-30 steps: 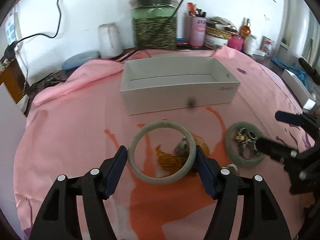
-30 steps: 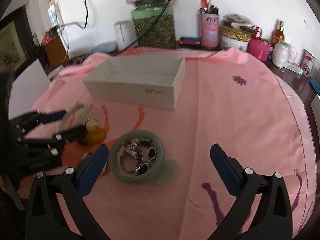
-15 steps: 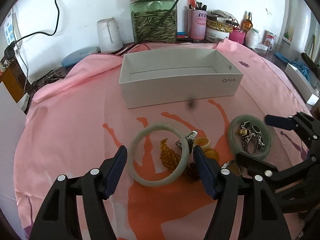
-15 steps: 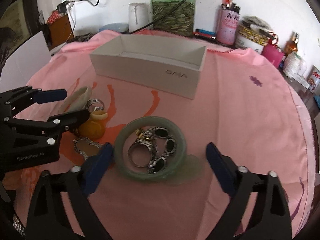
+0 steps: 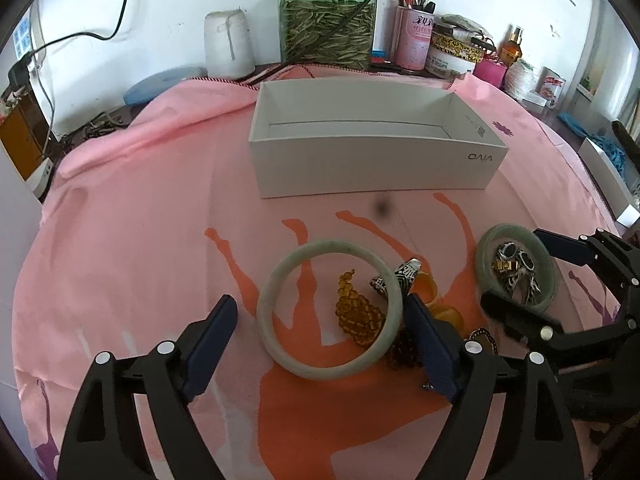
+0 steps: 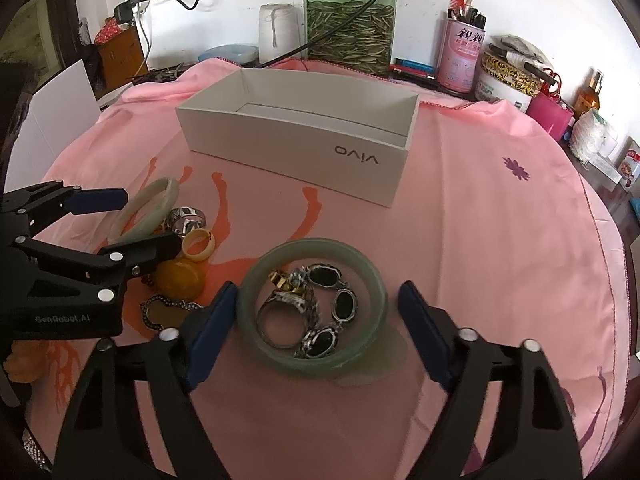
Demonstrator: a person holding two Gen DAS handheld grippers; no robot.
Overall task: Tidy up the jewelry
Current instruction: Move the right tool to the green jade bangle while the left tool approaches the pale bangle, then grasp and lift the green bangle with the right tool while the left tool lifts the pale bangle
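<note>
Both tools straddling a bangle each; white box lies beyond, toward the worktop's far edge.

Left tool (image 5: 320,332): jaws parted and just been widening, pale green jade bangle (image 5: 329,309) flat on the pink cloth (image 5: 132,248) between them; right pad at the bangle's outer rim, contact not certain, left pad clear of it. Amber bead cluster (image 5: 357,312) sits inside that ring, patterned silver ring (image 5: 396,278) across its rim. Right tool (image 6: 316,330): jaws apart, just been narrowing, darker green jade bangle (image 6: 314,306) between them, left pad right at the rim, right pad apart. Silver rings and dark-stone bracelet (image 6: 316,312) piled inside it. Open white cardboard box (image 6: 296,136) stands straight ahead of both tools, long axis running across the worktop. Judgement: each tool is nearest its own bangle; a squeeze across the ring's width comes next.
</note>
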